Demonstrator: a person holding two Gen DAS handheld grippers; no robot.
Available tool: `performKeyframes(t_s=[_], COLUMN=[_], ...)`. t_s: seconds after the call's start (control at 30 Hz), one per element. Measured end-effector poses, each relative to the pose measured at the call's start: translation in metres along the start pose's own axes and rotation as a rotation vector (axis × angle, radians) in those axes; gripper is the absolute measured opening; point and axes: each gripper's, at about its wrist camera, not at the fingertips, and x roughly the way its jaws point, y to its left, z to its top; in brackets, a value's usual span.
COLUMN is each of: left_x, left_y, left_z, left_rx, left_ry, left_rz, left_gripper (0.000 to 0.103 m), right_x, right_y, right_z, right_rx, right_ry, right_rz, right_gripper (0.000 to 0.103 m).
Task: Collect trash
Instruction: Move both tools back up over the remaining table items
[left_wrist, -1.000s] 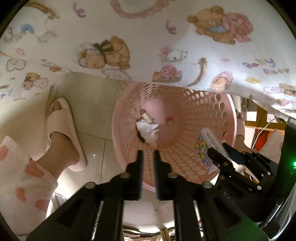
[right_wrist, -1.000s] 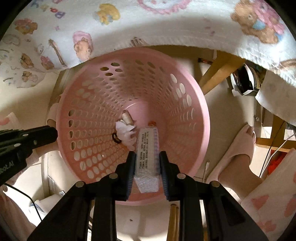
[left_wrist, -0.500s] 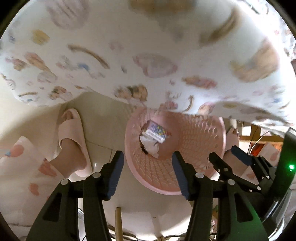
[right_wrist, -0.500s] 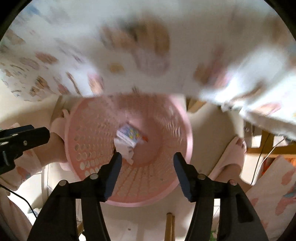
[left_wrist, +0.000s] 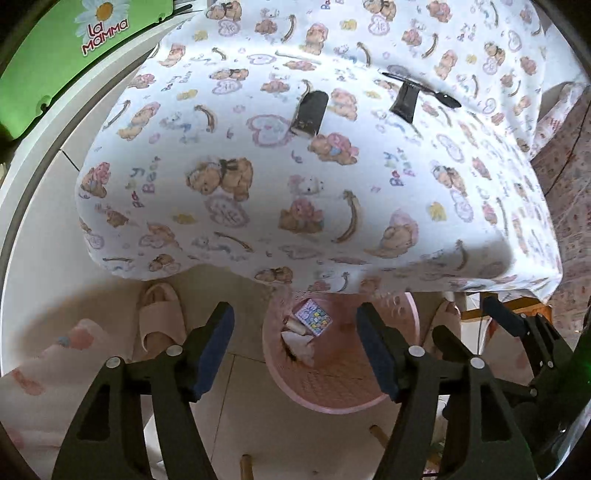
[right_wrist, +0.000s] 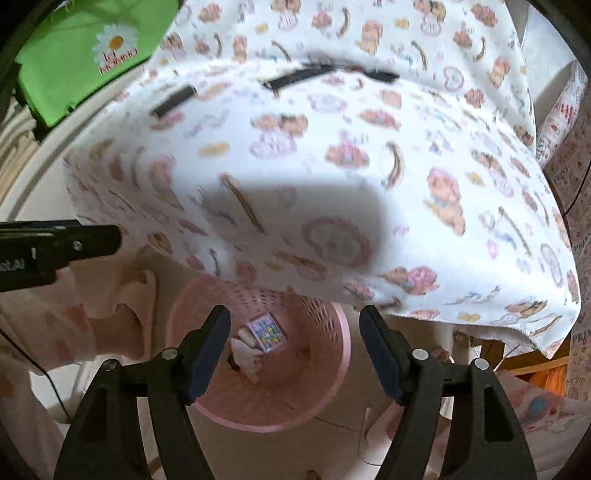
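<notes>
A pink perforated basket (left_wrist: 332, 391) (right_wrist: 314, 398) stands on the floor, partly under the table's edge. In it lie a small colourful pack (left_wrist: 313, 316) (right_wrist: 266, 331), a crumpled white tissue (left_wrist: 301, 341) and a small roll (right_wrist: 246, 336). My left gripper (left_wrist: 293, 321) hangs high above the basket, its jaws opening with nothing between them. My right gripper (right_wrist: 294, 317) is beside it, jaws also opening and empty. On the bear-print tablecloth (left_wrist: 258, 184) lie two black wrappers (left_wrist: 309, 112) (left_wrist: 404, 99) and a black spoon (left_wrist: 439, 94).
A person's feet in pink slippers (left_wrist: 159, 317) (left_wrist: 447, 325) stand either side of the basket. A green board with a daisy logo (left_wrist: 62, 55) leans at the far left. Wooden furniture legs (right_wrist: 517, 354) and patterned fabric (left_wrist: 569, 184) are at the right.
Both grippers rose from just over the basket and tilted up, so the tabletop shows. The right gripper opened and dropped the colourful pack into the basket. The left gripper's jaws opened too.
</notes>
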Motion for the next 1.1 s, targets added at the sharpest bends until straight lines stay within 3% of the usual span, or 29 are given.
performKeyframes(t_s=[0.23, 0.4, 0.53, 0.67, 0.77, 0.87, 1.0, 1.1], left_x=[-0.02, -0.044, -0.078, -0.106, -0.11, -0.097, -0.064, -0.045], left_y=[0.019, 0.013, 0.005, -0.003, -0.007, -0.006, 0.005, 0.006], left_z=[0.008, 0.015, 0.04, 0.068, 0.087, 0.093, 0.09, 0.092], left_rx=[-0.053, 0.02, 0.092, 0.131, 0.136, 0.124, 0.045, 0.008], left_ry=[-0.073, -0.167, -0.279, -0.338, -0.346, -0.335, -0.295, -0.247], left_rz=[0.033, 0.099, 0.149, 0.145, 0.111, 0.075, 0.032, -0.009], left_gripper=[0.069, 0.07, 0.077, 0.086, 0.094, 0.094, 0.093, 0.084], right_x=[-0.025, -0.063, -0.102, -0.125, -0.137, -0.139, -0.127, -0.103], right_y=[-0.003, 0.0, -0.014, -0.03, -0.042, -0.051, -0.063, -0.062], right_z=[0.008, 0.022, 0.048, 0.082, 0.105, 0.115, 0.105, 0.098], right_rx=[0.016, -0.006, -0.004, -0.004, -0.011, -0.01, 0.069, 0.062], right_ry=[-0.067, -0.14, -0.269, -0.347, -0.406, -0.452, -0.436, -0.39], right_rz=[0.034, 0.101, 0.081, 0.03, -0.006, -0.045, 0.003, -0.023], right_gripper=[0.074, 0.074, 0.078, 0.078, 0.079, 0.081, 0.083, 0.083])
